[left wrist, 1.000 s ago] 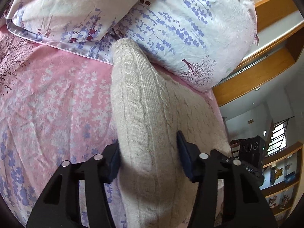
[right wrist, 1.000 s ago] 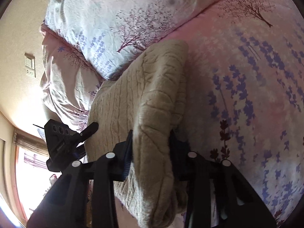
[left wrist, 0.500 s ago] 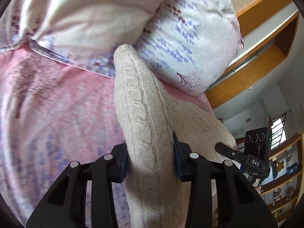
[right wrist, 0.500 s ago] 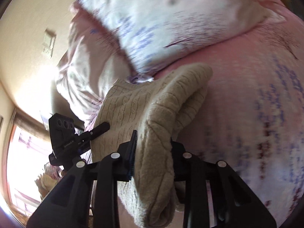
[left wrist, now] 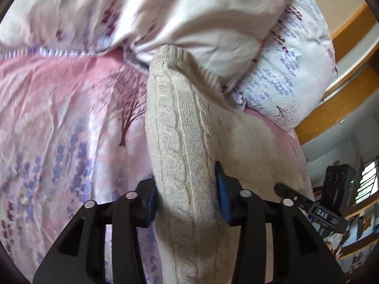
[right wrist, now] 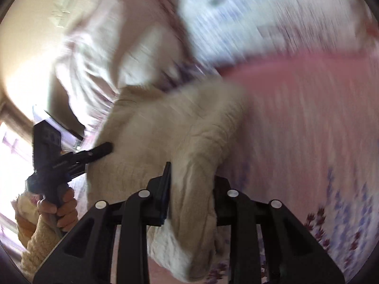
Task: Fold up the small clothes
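Observation:
A cream cable-knit sweater (left wrist: 180,123) lies on the pink floral bedsheet (left wrist: 59,118), and its far end reaches the pillows. My left gripper (left wrist: 187,196) has a thick fold of it pressed between its blue pads, while its jaws are opening. In the blurred right wrist view the same sweater (right wrist: 184,127) bunches up, and my right gripper (right wrist: 191,189) pinches another fold, its jaws also opening. Each gripper shows in the other's view: the right gripper (left wrist: 281,188) beside the sweater's right edge, the left gripper (right wrist: 104,148) touching its left edge, held by a hand (right wrist: 61,203).
Two floral pillows (left wrist: 165,11) (left wrist: 296,59) are stacked at the head of the bed right behind the sweater. A wooden ledge (left wrist: 343,99) runs at the right, with shelves below it. In the right wrist view a cream wall (right wrist: 30,35) and a bright window are on the left.
Both grippers have carried their folds of the sweater toward the pillows, which now loom larger. The sweater's far end now touches the pillows. The right wrist view has become motion-blurred.

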`<action>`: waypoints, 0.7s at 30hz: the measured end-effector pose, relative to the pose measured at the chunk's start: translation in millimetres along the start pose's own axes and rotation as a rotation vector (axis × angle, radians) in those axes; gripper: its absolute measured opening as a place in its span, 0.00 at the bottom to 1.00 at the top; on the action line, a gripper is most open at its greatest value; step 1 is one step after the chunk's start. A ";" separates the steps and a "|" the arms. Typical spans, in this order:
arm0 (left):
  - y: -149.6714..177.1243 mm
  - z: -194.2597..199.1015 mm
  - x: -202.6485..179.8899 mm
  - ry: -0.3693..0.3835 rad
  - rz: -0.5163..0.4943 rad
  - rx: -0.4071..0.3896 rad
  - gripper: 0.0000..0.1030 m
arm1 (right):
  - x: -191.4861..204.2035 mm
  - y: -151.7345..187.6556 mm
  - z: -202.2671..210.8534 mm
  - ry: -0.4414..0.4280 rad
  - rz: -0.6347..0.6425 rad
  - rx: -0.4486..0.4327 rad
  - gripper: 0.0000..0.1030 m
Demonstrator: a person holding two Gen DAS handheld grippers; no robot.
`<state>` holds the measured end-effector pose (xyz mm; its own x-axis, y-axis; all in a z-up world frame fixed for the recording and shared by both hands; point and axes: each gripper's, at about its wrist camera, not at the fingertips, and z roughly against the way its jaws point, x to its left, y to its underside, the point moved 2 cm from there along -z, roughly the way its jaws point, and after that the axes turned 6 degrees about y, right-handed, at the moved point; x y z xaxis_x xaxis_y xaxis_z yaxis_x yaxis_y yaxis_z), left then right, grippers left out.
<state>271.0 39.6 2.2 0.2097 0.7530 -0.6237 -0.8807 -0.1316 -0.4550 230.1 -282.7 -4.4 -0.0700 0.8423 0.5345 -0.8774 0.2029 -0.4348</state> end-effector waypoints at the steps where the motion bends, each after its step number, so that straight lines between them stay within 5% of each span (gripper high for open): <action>1: -0.2 0.4 3.7 0.021 0.014 -0.004 0.46 | -4.2 -0.1 1.5 -0.009 -0.026 0.007 0.34; 4: -2.6 7.2 5.0 0.026 0.030 0.001 0.46 | -9.7 -4.8 11.6 0.000 -0.060 0.008 0.45; 10: 6.5 48.7 -22.9 -0.051 -0.130 -0.115 0.46 | -24.0 -14.5 41.4 -0.022 -0.109 -0.084 0.46; 12: 10.5 52.8 -44.8 -0.043 -0.211 -0.145 0.46 | -21.4 -15.2 33.3 -0.007 -0.097 -0.059 0.40; 14: 17.3 52.7 -61.9 -0.047 -0.281 -0.142 0.46 | -17.6 -10.5 27.2 -0.006 -0.080 -0.057 0.13; 21: 28.9 24.4 -52.3 -0.108 -0.301 -0.056 0.46 | -28.8 10.4 21.9 0.042 -0.154 -0.062 0.13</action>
<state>224.2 12.1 37.2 0.4079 0.8274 -0.3861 -0.7608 0.0742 -0.6447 212.6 -315.7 -8.4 0.0838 0.8190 0.5677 -0.8451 0.3602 -0.3949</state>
